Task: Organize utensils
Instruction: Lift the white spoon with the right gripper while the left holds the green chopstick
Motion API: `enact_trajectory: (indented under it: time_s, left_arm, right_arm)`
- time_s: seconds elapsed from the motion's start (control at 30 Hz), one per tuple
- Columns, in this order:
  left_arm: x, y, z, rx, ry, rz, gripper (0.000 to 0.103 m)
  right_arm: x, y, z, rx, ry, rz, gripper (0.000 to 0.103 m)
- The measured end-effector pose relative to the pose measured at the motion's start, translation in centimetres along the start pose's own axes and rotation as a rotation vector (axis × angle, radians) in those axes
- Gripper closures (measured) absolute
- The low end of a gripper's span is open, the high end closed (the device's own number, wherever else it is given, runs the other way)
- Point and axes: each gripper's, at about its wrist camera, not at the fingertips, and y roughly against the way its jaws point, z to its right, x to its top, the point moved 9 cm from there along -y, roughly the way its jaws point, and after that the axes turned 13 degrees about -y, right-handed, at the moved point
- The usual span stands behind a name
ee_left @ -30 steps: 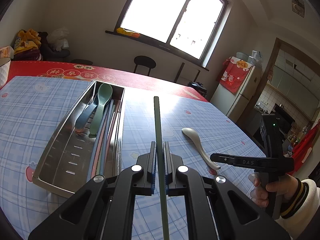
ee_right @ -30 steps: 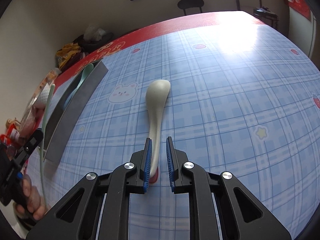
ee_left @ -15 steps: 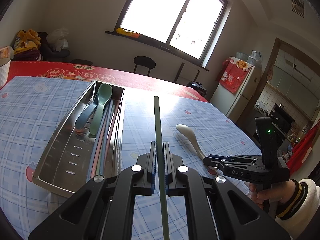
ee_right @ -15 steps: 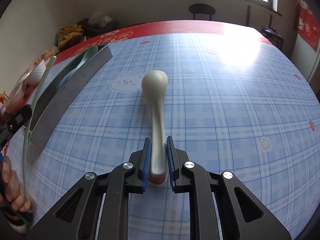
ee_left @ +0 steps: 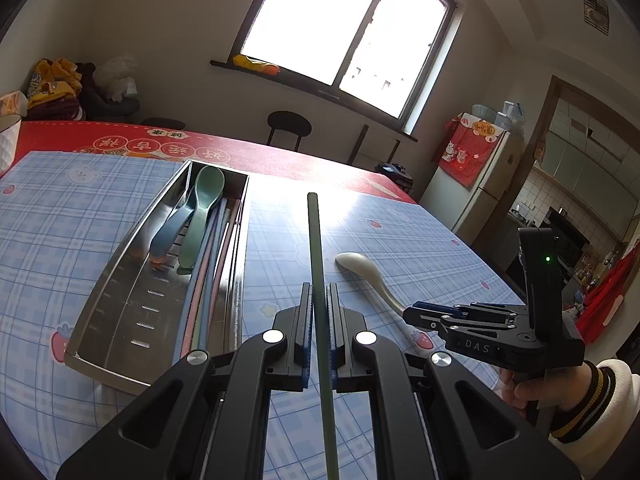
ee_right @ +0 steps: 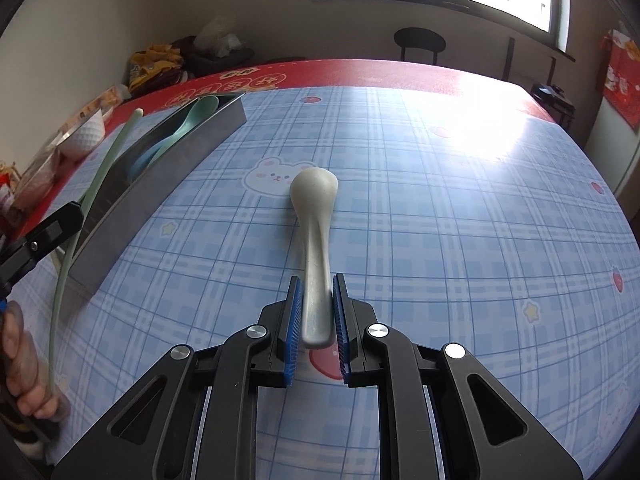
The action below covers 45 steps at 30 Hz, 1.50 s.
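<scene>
left gripper (ee_left: 319,332) clamps green chopstick (ee_left: 314,256), staged for tray (ee_left: 120,280) frame-left | right gripper (ee_right: 316,312) pinches white spoon (ee_right: 314,200) handle, bowl on counter (ee_right: 440,220)

The left tongs (ee_left: 319,332) are matte black plastic with triangular cut-outs in the arms, round silver screw heads at the joints and blue ribbed pads on the inner faces of the fingers. The right tongs (ee_right: 317,316) are built the same way; seen from the side they carry the white letters "DAS" and an upright black block with a small green light. The right hand (ee_left: 536,390) comes out of a white sleeve (ee_left: 612,404) whose cuff is striped black and mustard yellow.
</scene>
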Motion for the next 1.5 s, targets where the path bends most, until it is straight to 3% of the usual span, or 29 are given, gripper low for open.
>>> enact_trajectory:
  time_s: [0.1, 0.2, 0.33, 0.53, 0.7, 0.83, 1.03, 1.23, 1.5]
  left_arm:
    - [0.0, 0.0, 0.0, -0.001, 0.002, -0.002, 0.097]
    - [-0.1, 0.0, 0.0, -0.003, 0.002, -0.005, 0.097]
    - [-0.2, 0.1, 0.1, -0.004, 0.001, -0.006, 0.097]
    - [-0.1, -0.1, 0.2, -0.006, -0.002, -0.010, 0.097]
    - [-0.1, -0.1, 0.1, -0.005, 0.001, -0.010, 0.097]
    - [-0.1, -0.1, 0.2, -0.005, -0.002, -0.013, 0.097]
    - [-0.1, -0.1, 0.0, -0.006, 0.002, -0.013, 0.097]
    - [-0.1, -0.2, 0.0, -0.007, 0.004, -0.014, 0.097]
    - [-0.1, -0.2, 0.0, -0.006, 0.005, -0.014, 0.097]
  right_arm:
    - [0.1, -0.2, 0.3, 0.111, -0.112, -0.045, 0.087]
    - [0.0, -0.8, 1.7, 0.235, -0.308, -0.103, 0.087]
    - [-0.2, -1.2, 3.6, 0.277, -0.445, -0.126, 0.087]
    - [0.0, -0.9, 4.9, 0.205, -0.437, -0.084, 0.087]
    - [0.9, -0.2, 6.2, -0.052, -0.259, 0.008, 0.086]
    - [1.8, -0.2, 5.7, -0.162, -0.109, 0.026, 0.085]
    - [3.4, -1.5, 3.1, -0.250, 0.120, 0.041, 0.085]
    - [3.7, -2.8, 3.4, -0.308, 0.140, 0.020, 0.085]
    - [4.6, -3.4, 3.4, -0.298, 0.135, 0.026, 0.085]
